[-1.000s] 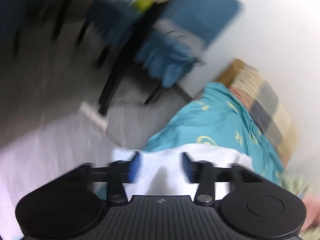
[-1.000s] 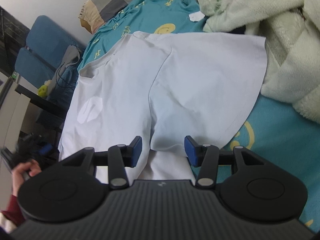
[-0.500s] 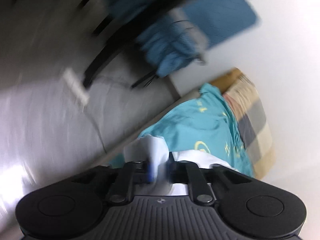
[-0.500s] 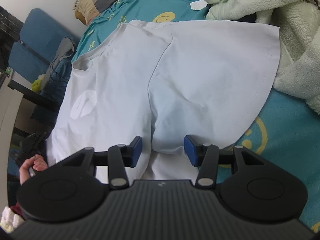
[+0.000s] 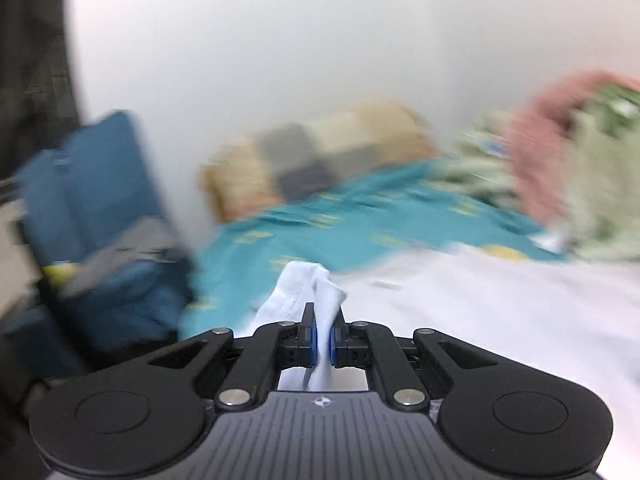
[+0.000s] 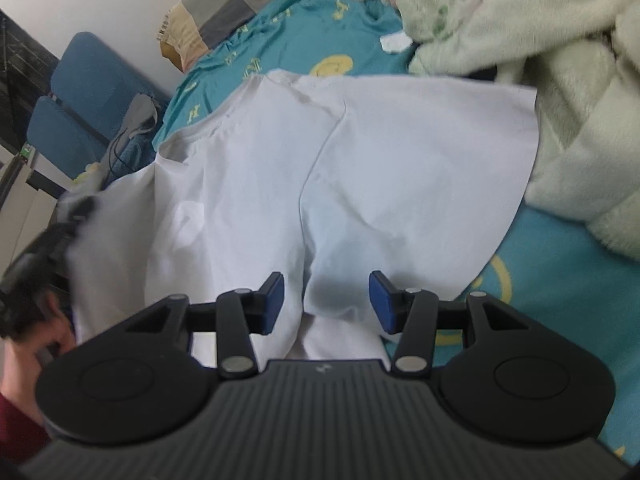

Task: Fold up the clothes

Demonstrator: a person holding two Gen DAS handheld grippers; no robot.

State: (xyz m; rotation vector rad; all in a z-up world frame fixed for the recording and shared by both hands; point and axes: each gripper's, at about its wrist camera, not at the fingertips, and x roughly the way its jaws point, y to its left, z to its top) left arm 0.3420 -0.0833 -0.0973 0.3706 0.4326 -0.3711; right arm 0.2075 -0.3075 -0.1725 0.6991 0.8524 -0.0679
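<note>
A white T-shirt (image 6: 360,168) lies spread on the teal bedsheet (image 6: 560,264). My left gripper (image 5: 323,336) is shut on a bunched edge of the white T-shirt (image 5: 304,292), and lifted cloth sticks out past its blue pads. In the right wrist view that lifted left side of the shirt shows blurred beside a hand (image 6: 36,344). My right gripper (image 6: 326,300) hangs open over the shirt's near part, with a fold of cloth below its gap and neither pad touching it.
A fluffy pale green blanket (image 6: 540,40) is heaped at the right of the bed. A checked pillow (image 6: 224,4) lies at the head by the white wall. A blue chair (image 6: 84,96) with things on it stands beside the bed.
My left gripper closed on the shirt's edge, then swung and rolled so its view went from the floor to the bed and wall. The shirt's left side lifted. The right gripper stayed put.
</note>
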